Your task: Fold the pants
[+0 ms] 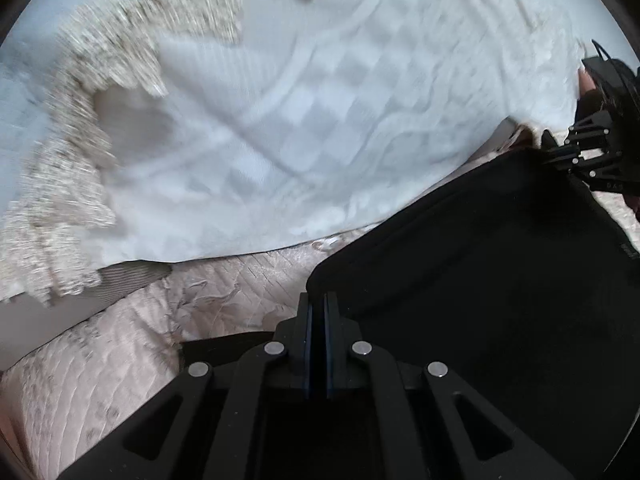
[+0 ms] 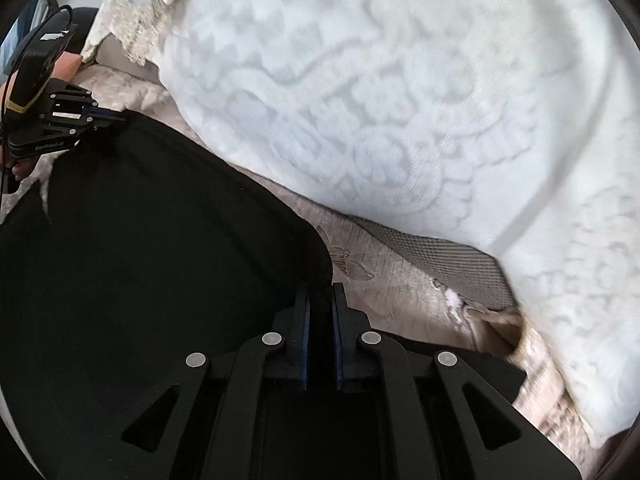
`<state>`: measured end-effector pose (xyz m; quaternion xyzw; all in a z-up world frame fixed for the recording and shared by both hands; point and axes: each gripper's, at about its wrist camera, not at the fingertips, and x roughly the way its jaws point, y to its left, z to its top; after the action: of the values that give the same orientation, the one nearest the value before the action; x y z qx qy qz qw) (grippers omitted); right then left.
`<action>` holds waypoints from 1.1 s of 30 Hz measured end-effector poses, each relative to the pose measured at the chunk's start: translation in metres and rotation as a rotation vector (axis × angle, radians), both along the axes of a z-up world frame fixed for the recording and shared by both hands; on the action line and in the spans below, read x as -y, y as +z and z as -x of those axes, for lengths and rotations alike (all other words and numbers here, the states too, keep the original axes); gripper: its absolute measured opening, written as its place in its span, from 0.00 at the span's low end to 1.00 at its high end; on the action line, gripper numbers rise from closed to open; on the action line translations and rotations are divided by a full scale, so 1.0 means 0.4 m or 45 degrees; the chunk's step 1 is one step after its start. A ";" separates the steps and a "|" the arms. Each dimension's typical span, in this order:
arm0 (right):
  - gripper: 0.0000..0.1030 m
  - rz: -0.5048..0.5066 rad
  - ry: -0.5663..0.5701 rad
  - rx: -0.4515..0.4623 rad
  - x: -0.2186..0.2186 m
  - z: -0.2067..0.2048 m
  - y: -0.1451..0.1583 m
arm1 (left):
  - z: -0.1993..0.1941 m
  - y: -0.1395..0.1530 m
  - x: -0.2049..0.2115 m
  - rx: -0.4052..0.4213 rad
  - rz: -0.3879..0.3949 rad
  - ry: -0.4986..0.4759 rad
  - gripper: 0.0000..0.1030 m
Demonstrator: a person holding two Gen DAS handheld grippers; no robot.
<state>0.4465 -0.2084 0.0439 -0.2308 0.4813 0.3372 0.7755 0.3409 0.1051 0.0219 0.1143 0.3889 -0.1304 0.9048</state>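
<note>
The black pants [image 1: 500, 280] hang stretched between my two grippers, above a pinkish quilted bedspread. My left gripper [image 1: 319, 300] is shut on one corner of the black cloth; it also shows in the right wrist view [image 2: 120, 117], at the far corner of the pants [image 2: 140, 260]. My right gripper [image 2: 321, 292] is shut on the other corner of the cloth; it also shows in the left wrist view [image 1: 548, 150], at the far top right edge of the pants. Both views are blurred by motion.
A white embossed cover [image 1: 320, 120] with a beige lace fringe [image 1: 100, 80] lies beyond the pants, also shown in the right wrist view [image 2: 400, 100]. The pink quilted bedspread [image 1: 120, 360] lies below, with a grey mesh patch [image 2: 452, 272] under the cover's edge.
</note>
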 end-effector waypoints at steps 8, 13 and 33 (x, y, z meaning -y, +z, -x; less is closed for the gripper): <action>0.08 -0.076 -0.039 0.109 0.066 0.190 0.151 | 0.243 0.115 0.019 0.087 0.097 -0.006 0.06; 0.08 -0.101 -0.071 0.119 0.096 0.355 0.188 | 0.390 0.119 0.034 0.081 0.153 -0.006 0.06; 0.45 -0.297 -0.731 -0.235 0.364 0.722 0.116 | 0.725 -0.046 -0.084 -0.180 0.500 0.417 0.50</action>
<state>0.1575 -0.3539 0.0905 0.0364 0.5533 0.1769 0.8132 0.0508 0.1388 0.0034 -0.1373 0.4318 -0.0630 0.8892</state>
